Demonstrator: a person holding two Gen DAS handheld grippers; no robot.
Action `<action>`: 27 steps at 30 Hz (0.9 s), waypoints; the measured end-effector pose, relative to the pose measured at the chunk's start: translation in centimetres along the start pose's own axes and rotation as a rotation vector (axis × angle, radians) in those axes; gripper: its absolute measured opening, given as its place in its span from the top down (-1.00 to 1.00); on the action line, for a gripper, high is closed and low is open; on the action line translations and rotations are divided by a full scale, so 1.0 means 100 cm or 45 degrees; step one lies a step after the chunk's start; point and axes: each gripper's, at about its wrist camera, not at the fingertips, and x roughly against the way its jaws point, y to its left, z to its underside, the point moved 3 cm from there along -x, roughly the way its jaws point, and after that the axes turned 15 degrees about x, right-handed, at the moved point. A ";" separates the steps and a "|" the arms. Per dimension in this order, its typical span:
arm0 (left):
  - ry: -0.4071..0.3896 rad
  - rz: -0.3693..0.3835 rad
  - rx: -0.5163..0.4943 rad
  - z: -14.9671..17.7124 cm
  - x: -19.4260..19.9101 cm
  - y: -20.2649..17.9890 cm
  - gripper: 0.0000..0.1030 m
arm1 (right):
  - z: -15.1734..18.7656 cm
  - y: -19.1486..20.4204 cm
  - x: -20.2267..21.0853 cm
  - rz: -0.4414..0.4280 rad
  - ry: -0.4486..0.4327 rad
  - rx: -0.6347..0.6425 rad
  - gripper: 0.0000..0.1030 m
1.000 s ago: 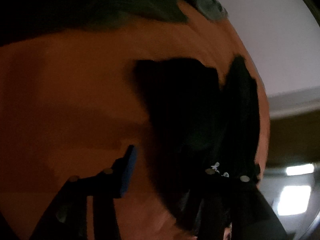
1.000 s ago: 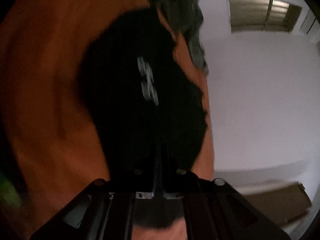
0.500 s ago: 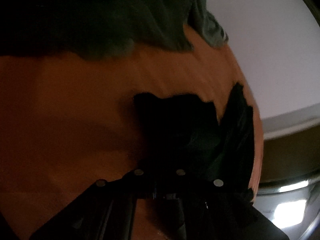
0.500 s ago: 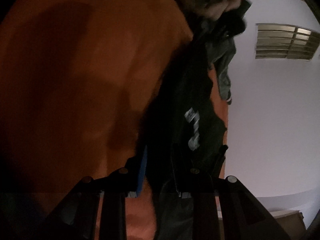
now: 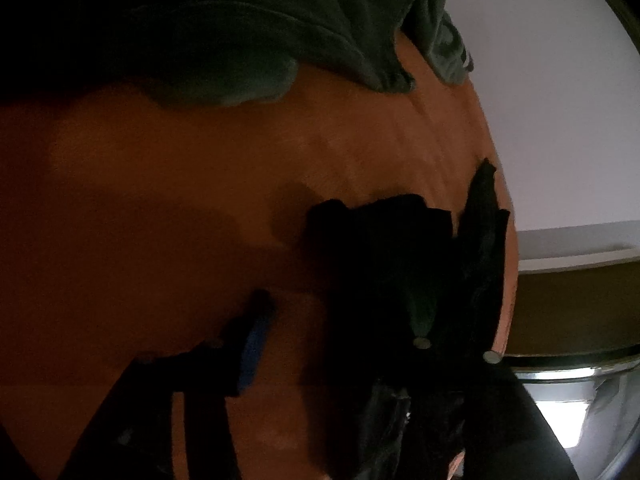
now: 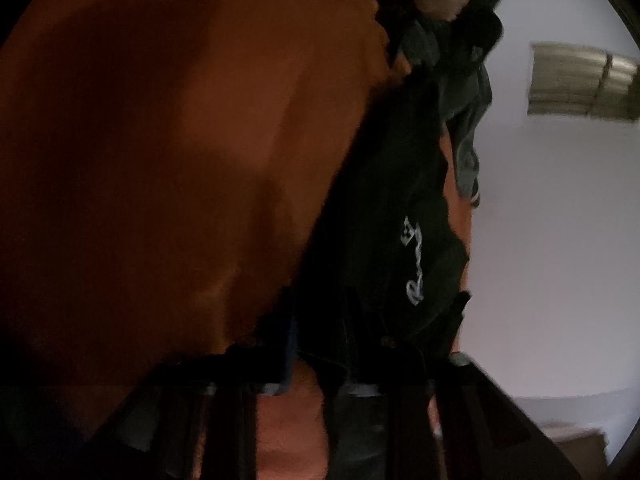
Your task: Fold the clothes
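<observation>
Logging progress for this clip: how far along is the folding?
Early. Nothing visibly folded: the black garment lies bunched on the orange cover. Both tongs, left and right, stand open around its edge. The grey-green garment is still heaped and untouched.

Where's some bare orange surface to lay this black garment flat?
Bare patch: the orange cover, left of the black garment and below the grey-green clothes. Crowded: the top edge under those clothes, and the right edge where the black garment lies.
</observation>
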 end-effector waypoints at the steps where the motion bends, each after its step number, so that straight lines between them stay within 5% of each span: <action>1: 0.003 -0.010 0.002 -0.001 -0.004 -0.003 -0.14 | 0.001 -0.001 0.003 -0.009 -0.004 -0.026 0.86; 10: 0.015 0.090 0.091 -0.008 0.023 -0.004 -0.25 | 0.027 -0.018 0.059 -0.054 -0.087 -0.213 0.89; 15: -0.128 0.017 0.142 -0.016 0.046 -0.001 -0.24 | 0.034 -0.009 0.064 -0.094 -0.090 -0.248 0.90; 26: 0.171 -0.348 -0.568 0.009 -0.038 -0.114 -0.23 | 0.034 -0.010 0.056 -0.150 -0.163 -0.288 0.90; 27: 0.179 -0.389 -0.618 0.014 -0.047 -0.117 0.05 | 0.035 -0.009 0.055 -0.152 -0.169 -0.289 0.90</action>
